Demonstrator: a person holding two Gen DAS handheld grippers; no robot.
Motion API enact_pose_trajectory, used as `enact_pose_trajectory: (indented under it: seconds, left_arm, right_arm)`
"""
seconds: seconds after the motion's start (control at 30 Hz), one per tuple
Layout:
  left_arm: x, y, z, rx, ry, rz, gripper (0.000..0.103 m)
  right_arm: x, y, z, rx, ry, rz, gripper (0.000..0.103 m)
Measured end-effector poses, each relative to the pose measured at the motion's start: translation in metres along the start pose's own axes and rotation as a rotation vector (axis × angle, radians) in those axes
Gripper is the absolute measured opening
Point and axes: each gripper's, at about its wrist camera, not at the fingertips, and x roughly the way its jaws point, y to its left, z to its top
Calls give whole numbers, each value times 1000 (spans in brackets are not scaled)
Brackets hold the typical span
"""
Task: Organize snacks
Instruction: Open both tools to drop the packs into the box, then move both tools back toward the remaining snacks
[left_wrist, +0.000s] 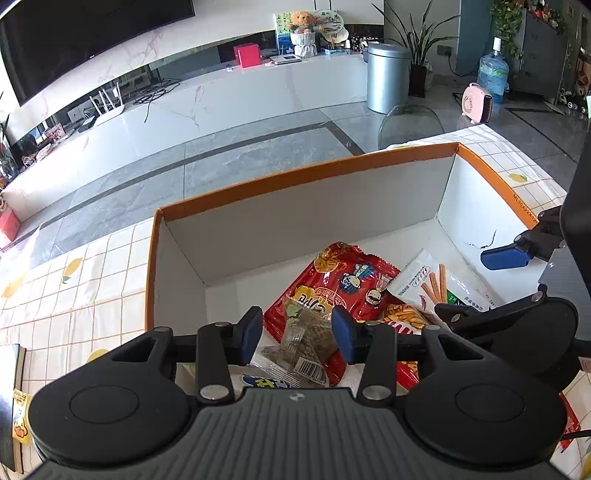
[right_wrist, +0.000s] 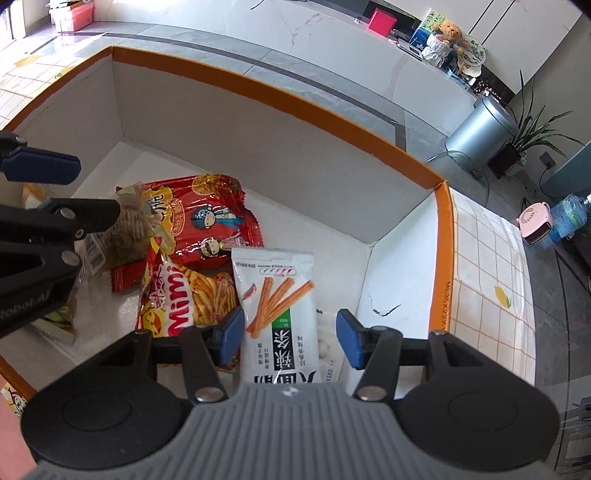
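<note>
An orange-rimmed white box (left_wrist: 295, 181) (right_wrist: 258, 83) holds several snack packets. My left gripper (left_wrist: 298, 334) is open over its near side. A clear packet of green-brown snack (left_wrist: 306, 332) (right_wrist: 129, 229) lies between the blue pads, with a gap on its left side. Under it lies a red cartoon packet (left_wrist: 347, 280) (right_wrist: 210, 218), next to a Mimi chips packet (right_wrist: 173, 302). My right gripper (right_wrist: 290, 338) is open around a white stick-snack packet (right_wrist: 277, 295) (left_wrist: 432, 280) that lies on the box floor. The right pad stands clear of it.
The box sits on a table with a grid-and-lemon cloth (left_wrist: 74, 295) (right_wrist: 487, 266). A dark book-like object (left_wrist: 11, 387) lies at the table's left edge. A clear glass chair (left_wrist: 410, 123) stands beyond the box. The box floor has a small crack (right_wrist: 386, 310) near the right wall.
</note>
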Motion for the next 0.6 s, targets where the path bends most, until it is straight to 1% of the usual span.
enact_pose_trajectory:
  seconds: [0.03, 0.07, 0.1, 0.13, 0.3, 0.37, 0.5, 0.6]
  left_arm:
    - [-5, 0, 0, 1, -13, 1, 58]
    - [-9, 0, 0, 0, -24, 2, 61]
    - [-14, 0, -1, -4, -38, 4, 65]
    - [-19, 0, -1, -9, -53, 9, 69]
    - [-49, 1, -6, -25, -121, 42, 75]
    - [-63, 0, -10, -30, -144, 50, 76]
    - [-92, 1, -19, -36, -194, 55, 80]
    - [-110, 0, -29, -46, -218, 56, 80]
  right_arm:
    - [-3, 0, 0, 1, -6, -1, 56]
    - [-8, -1, 0, 3, -14, -4, 60]
    - [-13, -2, 0, 7, -27, -7, 64]
    - [-18, -3, -1, 13, -39, -10, 66]
    - [-50, -8, -9, 47, -112, -20, 73]
    - [-64, -10, -18, 69, -146, -18, 73]
    - [-94, -12, -37, 123, -228, 2, 79]
    - [-117, -12, -53, 170, -284, 25, 79]
